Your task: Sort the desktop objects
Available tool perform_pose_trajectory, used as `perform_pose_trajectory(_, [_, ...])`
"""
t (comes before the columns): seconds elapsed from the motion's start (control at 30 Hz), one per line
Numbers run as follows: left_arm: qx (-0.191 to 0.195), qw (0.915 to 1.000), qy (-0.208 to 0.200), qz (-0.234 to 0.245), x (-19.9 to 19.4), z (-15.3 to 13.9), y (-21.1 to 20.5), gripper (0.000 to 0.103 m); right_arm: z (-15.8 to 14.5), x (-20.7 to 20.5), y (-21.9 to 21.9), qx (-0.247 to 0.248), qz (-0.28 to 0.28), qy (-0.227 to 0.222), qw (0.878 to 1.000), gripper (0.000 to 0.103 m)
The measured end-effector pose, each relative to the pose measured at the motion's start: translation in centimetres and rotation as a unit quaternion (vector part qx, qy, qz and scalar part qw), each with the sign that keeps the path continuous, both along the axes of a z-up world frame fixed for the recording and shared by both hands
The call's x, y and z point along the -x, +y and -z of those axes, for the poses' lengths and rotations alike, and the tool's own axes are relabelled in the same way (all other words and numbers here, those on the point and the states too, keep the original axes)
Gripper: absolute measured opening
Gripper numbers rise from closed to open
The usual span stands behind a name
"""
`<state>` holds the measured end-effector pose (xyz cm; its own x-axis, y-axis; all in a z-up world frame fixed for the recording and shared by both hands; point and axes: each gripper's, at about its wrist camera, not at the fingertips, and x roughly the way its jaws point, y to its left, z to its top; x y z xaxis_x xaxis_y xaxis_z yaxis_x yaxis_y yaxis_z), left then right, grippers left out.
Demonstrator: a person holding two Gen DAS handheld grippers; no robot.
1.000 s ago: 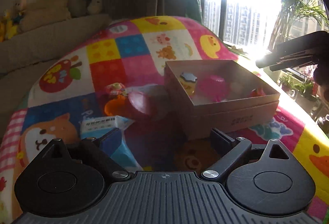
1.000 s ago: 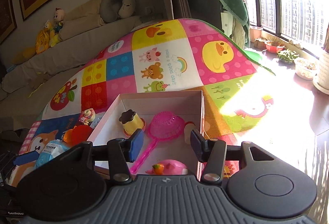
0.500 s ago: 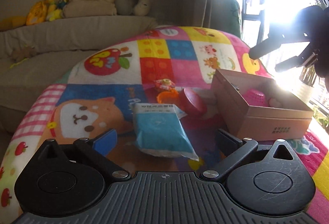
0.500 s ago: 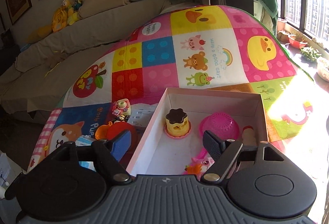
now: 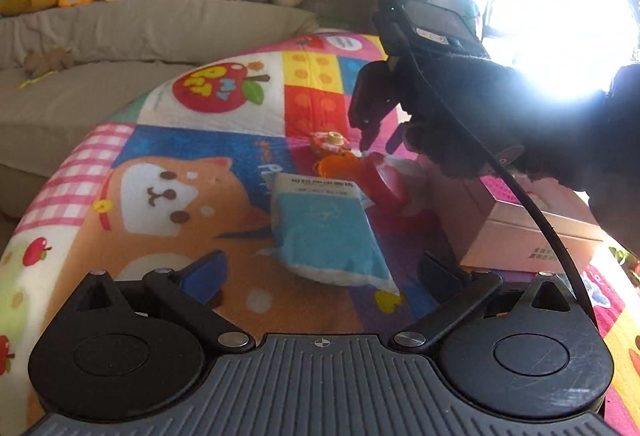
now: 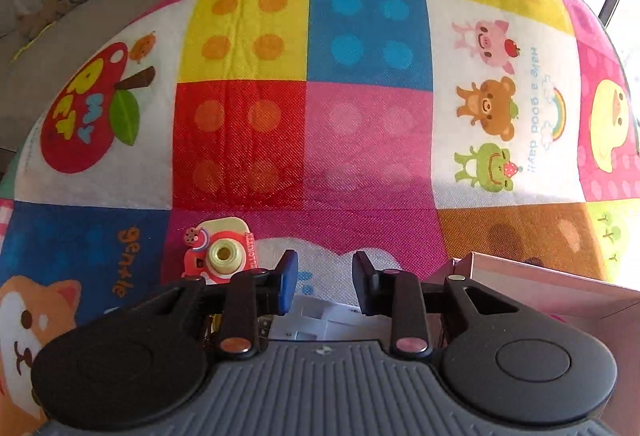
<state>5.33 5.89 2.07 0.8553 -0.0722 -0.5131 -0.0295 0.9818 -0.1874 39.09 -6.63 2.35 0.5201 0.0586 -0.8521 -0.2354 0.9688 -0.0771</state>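
My left gripper (image 5: 320, 270) is open and empty above a blue tissue pack (image 5: 326, 230) on the colourful mat. Beyond the pack lie an orange toy (image 5: 336, 165), a red lid (image 5: 380, 183) and a small pink toy camera (image 5: 330, 141). The pink cardboard box (image 5: 532, 236) stands at the right. My right gripper (image 6: 325, 282) is open and empty, low over a white object (image 6: 320, 320), with the toy camera (image 6: 218, 252) just left of its left finger. In the left wrist view the right gripper (image 5: 374, 123) hangs over the toys.
The box corner (image 6: 552, 292) shows at the right of the right wrist view. A grey sofa (image 5: 120, 47) with plush toys runs behind the mat. Bright window glare fills the upper right of the left wrist view.
My right gripper has moved left from over the box to above the toys beside it, and its jaws have narrowed. My left gripper has drifted a little left; the right hand now fills its right side.
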Motion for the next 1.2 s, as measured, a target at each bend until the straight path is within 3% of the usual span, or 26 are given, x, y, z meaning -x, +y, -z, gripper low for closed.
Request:
perform_pose_trajectory(0.1, [-0.002,1.0000,-0.004,0.004,0.3,-0.2,-0.1,0.103,0.4,0.2,0.1,-0.006,0.000,0.017,1.000,0.029])
perform_pose_trajectory(0.23, [-0.005,0.9999,-0.006,0.014,0.5,-0.3,-0.5,0.103,0.0,2.6,0.4,-0.048,-0.017,0.072,0.996,0.028])
perform_pose_trajectory(0.33, [-0.011,0.9999,-0.002,0.011,0.3,-0.2,-0.6,0.103,-0.3,6.2,2.0,-0.052,-0.049,0.101,0.992,0.030])
perform_pose_trajectory(0.43, [-0.012,0.9999,-0.001,0.007,0.3,-0.2,-0.6,0.103,-1.7,10.3,3.4,-0.067,-0.121,0.138,0.981,0.030])
perform_pose_trajectory(0.5, [-0.011,0.9999,-0.006,0.009,0.4,-0.3,-0.6,0.103,-3.5,11.8,3.8,-0.067,-0.149,0.095,0.982,0.031])
perform_pose_trajectory(0.57, [-0.013,0.9998,-0.008,0.009,0.5,-0.3,-0.7,0.103,-5.3,11.6,4.2,-0.060,-0.140,0.028,0.988,0.047])
perform_pose_trajectory(0.6, [-0.014,0.9998,-0.007,0.009,0.5,-0.3,-0.7,0.103,-5.6,11.0,4.7,-0.055,-0.128,0.005,0.990,0.063])
perform_pose_trajectory(0.63, [-0.014,0.9998,-0.006,0.008,0.4,-0.2,-0.7,0.103,-5.6,10.1,5.0,-0.052,-0.118,-0.010,0.992,0.069])
perform_pose_trajectory(0.73, [-0.005,1.0000,0.000,0.007,0.2,-0.1,-0.4,0.103,-3.9,5.6,6.3,-0.051,-0.075,-0.019,0.996,0.069])
perform_pose_trajectory(0.8, [0.002,1.0000,0.006,0.003,0.1,0.0,-0.2,0.103,-2.2,3.3,6.9,-0.058,-0.045,0.001,0.997,0.070])
perform_pose_trajectory(0.97, [0.012,0.9999,0.008,0.002,0.1,0.1,0.3,0.103,0.4,2.0,8.0,-0.039,-0.039,0.010,0.998,0.068])
perform_pose_trajectory(1.0, [0.011,0.9999,0.007,0.004,0.1,0.1,0.2,0.103,0.3,2.3,7.9,-0.041,-0.044,0.012,0.998,0.054])
perform_pose_trajectory(1.03, [0.009,0.9999,0.005,0.007,0.2,0.1,0.0,0.103,0.0,2.8,7.7,-0.042,-0.052,0.012,0.998,0.046])
perform_pose_trajectory(1.2, [-0.005,0.9998,-0.013,0.015,0.6,0.0,-0.7,0.103,-5.0,8.0,4.3,-0.078,-0.093,-0.018,0.992,0.044])
